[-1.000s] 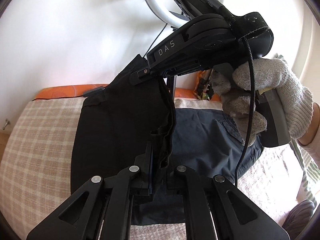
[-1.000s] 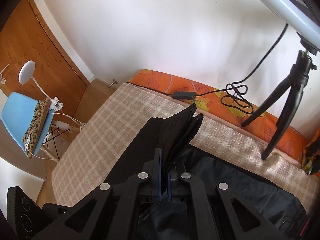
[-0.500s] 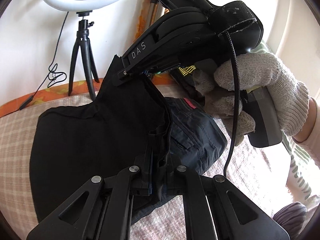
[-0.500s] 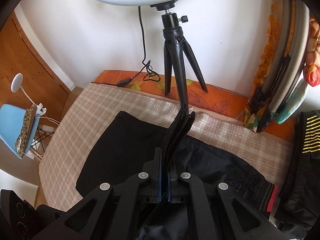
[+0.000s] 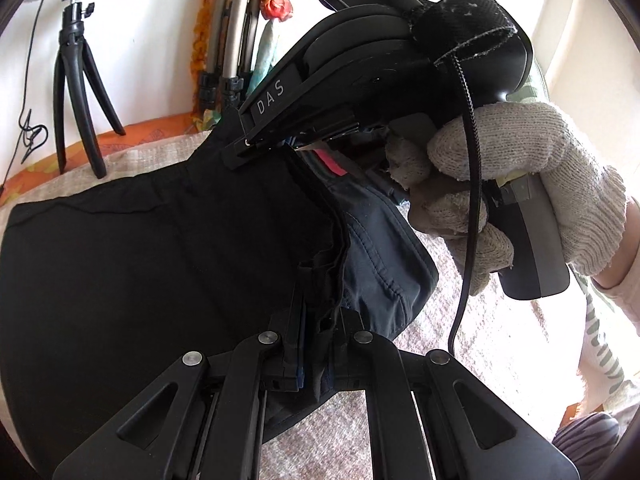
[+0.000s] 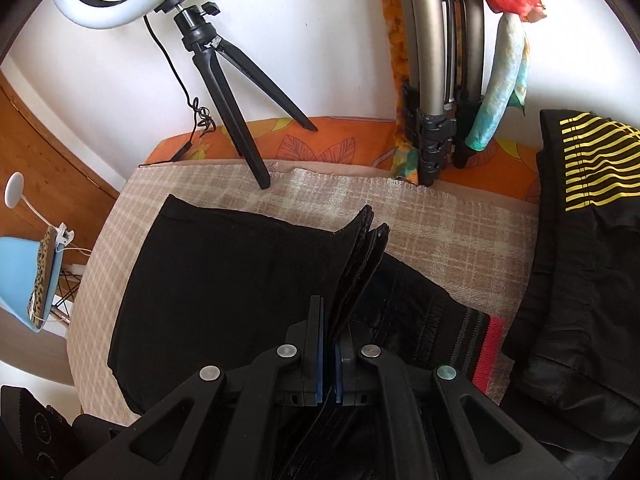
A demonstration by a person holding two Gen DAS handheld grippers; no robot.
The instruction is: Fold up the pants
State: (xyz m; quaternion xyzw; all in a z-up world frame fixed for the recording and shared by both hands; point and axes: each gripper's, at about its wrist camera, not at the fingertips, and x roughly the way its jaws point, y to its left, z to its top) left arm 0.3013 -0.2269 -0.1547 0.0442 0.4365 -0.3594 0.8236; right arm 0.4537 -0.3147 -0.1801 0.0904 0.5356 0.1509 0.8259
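The black pants (image 5: 152,264) lie on a checked beige cloth (image 6: 440,236), partly folded over themselves. My left gripper (image 5: 320,320) is shut on a bunched edge of the pants near me. My right gripper (image 6: 329,344) is shut on another stretch of the same lifted edge (image 6: 360,252), and it also shows in the left wrist view (image 5: 256,148), held by a gloved hand (image 5: 512,184). The lower layer (image 5: 384,264) looks dark blue-grey. A red and grey striped waistband (image 6: 480,352) shows at the right.
A ring light on a black tripod (image 6: 232,92) stands at the back on an orange sheet (image 6: 320,140). Silver folded poles (image 6: 436,80) lean on the wall. A black garment with yellow stripes (image 6: 588,184) lies at the right. A blue chair (image 6: 24,280) stands beyond the left edge.
Both grippers have carried the held edge of the pants to the right, over the lower layer. The tripod has slid to the left of both views and the poles and striped garment have come into view.
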